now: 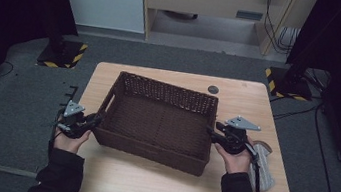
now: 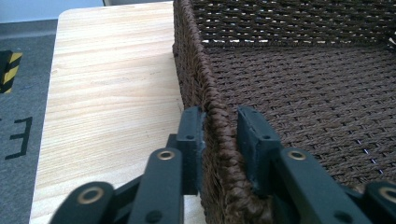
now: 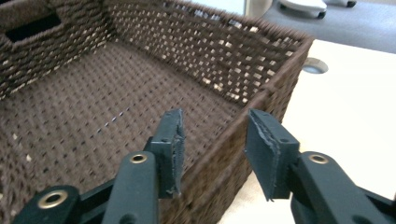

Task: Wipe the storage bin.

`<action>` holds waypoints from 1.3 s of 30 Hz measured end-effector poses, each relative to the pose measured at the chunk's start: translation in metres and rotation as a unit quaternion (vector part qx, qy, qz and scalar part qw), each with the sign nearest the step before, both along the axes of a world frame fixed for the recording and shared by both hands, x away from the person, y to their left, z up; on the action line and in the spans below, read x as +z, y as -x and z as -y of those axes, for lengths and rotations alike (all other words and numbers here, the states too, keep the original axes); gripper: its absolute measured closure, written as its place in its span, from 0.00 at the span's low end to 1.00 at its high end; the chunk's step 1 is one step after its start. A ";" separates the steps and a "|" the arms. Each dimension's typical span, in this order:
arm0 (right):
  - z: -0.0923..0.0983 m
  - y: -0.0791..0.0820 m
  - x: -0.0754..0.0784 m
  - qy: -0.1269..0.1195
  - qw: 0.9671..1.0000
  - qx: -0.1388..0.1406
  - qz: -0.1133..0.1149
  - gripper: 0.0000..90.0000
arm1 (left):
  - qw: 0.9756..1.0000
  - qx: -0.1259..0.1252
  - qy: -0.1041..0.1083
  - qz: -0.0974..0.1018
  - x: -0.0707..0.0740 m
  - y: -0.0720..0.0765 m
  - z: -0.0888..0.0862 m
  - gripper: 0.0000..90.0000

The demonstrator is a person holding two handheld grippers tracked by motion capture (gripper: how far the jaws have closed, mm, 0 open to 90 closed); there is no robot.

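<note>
Basket (image 1: 160, 120), unlabelled, rim between left gripper (image 2: 220, 135) pads.

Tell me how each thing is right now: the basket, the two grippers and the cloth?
Basket: upright on the table, nothing inside.
Left gripper: shut on the basket's left wall.
Right gripper: open, jaws on either side of the basket's right wall, not pressing it.
Cloth: lying crumpled on the table beside the right hand.
</note>
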State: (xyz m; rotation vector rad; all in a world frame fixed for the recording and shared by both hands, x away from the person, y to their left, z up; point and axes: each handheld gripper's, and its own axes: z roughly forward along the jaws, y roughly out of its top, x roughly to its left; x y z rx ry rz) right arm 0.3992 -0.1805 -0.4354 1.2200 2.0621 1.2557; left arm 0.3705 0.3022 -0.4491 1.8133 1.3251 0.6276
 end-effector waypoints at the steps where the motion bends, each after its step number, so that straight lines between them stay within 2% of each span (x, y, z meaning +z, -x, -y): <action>1: 0.001 -0.002 0.001 -0.003 1.000 -0.002 0.002 0.60 | 1.000 0.001 -0.003 0.001 0.000 -0.001 0.000 0.81; 5: 0.002 -0.010 0.001 -0.008 1.000 -0.011 0.005 0.57 | 1.000 0.009 0.001 0.001 -0.003 -0.007 -0.002 0.82; 10: 0.000 -0.020 -0.004 -0.002 1.000 -0.015 -0.001 0.54 | 1.000 0.012 0.002 0.002 -0.005 -0.014 -0.003 0.82; 12: -0.001 -0.022 -0.007 0.001 1.000 -0.015 -0.005 0.53 | 1.000 0.013 0.009 0.001 -0.006 -0.015 -0.004 0.82; 14: -0.002 -0.024 -0.010 0.007 1.000 -0.015 -0.010 0.52 | 1.000 0.013 0.014 0.002 -0.006 -0.016 -0.006 0.81; 16: -0.002 -0.026 -0.014 -0.007 1.000 -0.014 -0.014 0.52 | 1.000 0.016 0.014 0.003 -0.007 -0.015 -0.006 0.78; 19: -0.004 -0.027 -0.016 -0.005 1.000 -0.010 -0.018 0.54 | 1.000 0.019 0.016 0.007 -0.006 -0.014 -0.007 0.74; 21: -0.007 -0.026 -0.016 0.004 1.000 -0.009 -0.016 0.54 | 0.999 0.018 0.023 0.012 -0.004 -0.012 -0.009 0.68; 25: -0.008 -0.023 -0.014 0.011 1.000 -0.011 -0.015 0.56 | 0.999 0.019 0.030 0.021 0.000 -0.006 -0.012 0.63; 29: -0.007 -0.018 -0.013 0.005 1.000 -0.011 -0.017 0.60 | 0.999 0.013 0.023 0.026 0.003 0.000 -0.011 0.62; 33: -0.007 -0.008 -0.012 0.010 1.000 -0.014 -0.019 0.60 | 0.999 0.013 0.021 0.028 0.004 0.004 -0.010 0.63; 39: -0.007 0.000 -0.010 0.010 1.000 -0.016 -0.024 0.58 | 0.999 0.015 0.020 0.023 0.003 0.000 -0.009 0.72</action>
